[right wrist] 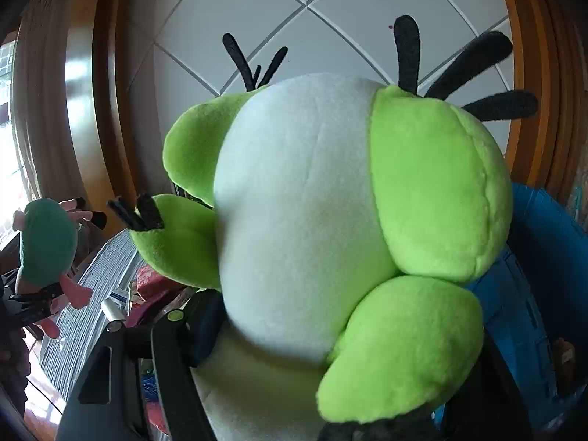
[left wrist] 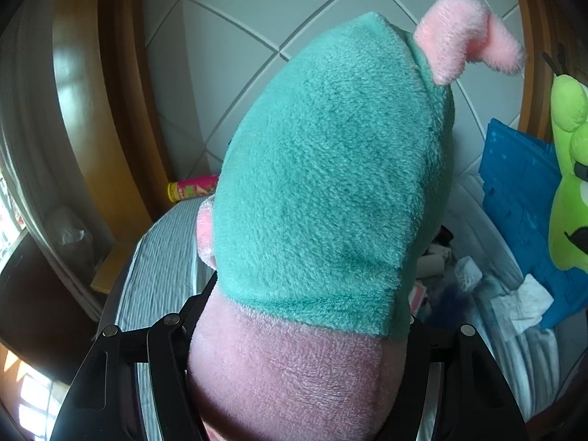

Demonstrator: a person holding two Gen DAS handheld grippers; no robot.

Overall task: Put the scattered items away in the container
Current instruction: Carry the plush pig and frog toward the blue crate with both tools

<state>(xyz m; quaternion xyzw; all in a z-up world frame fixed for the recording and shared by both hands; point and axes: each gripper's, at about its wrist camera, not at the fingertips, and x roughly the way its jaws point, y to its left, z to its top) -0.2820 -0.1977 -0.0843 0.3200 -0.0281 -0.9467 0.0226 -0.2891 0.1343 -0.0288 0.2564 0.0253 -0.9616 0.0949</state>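
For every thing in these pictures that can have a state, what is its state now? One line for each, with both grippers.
Left gripper: shut on the teal and pink plush toy.
Teal and pink plush toy: held up, off the floor.
Right gripper: shut on the green and white plush toy.
Green and white plush toy: held up, off the floor.
Blue container: open.
Yellow and pink can: lying on its side.

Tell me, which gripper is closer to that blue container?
Right. The right gripper, holding the green plush, is right beside the blue container. The left gripper, holding the teal-and-pink plush, sits farther off to its left.
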